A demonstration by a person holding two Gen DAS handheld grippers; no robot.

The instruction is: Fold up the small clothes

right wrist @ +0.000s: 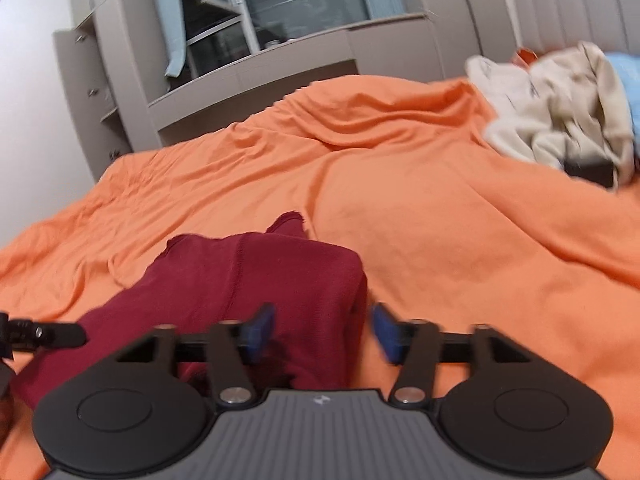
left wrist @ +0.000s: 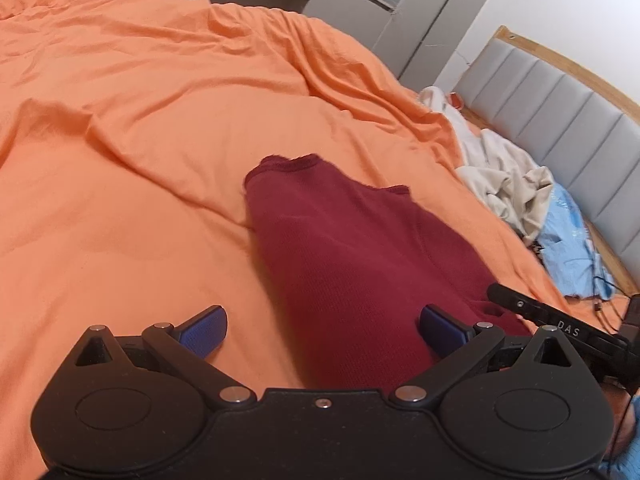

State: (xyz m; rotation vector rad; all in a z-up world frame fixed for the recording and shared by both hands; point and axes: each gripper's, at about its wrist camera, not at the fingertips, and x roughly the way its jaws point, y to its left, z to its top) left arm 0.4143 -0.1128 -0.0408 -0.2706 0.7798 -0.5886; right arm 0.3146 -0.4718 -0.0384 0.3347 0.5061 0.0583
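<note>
A dark red knit garment (left wrist: 352, 256) lies folded in a narrow strip on the orange bedcover (left wrist: 140, 120). My left gripper (left wrist: 320, 330) is open, its blue pads wide apart over the garment's near end. In the right wrist view the same red garment (right wrist: 256, 276) lies ahead and to the left. My right gripper (right wrist: 324, 332) is open, its fingers on either side of the garment's right edge. Neither gripper holds the cloth.
A heap of beige and white clothes (left wrist: 504, 180) and a light blue cloth (left wrist: 568, 248) lie by the grey padded headboard (left wrist: 560, 104). The heap also shows in the right wrist view (right wrist: 560, 112). Grey cupboards and a window (right wrist: 260, 20) stand beyond the bed.
</note>
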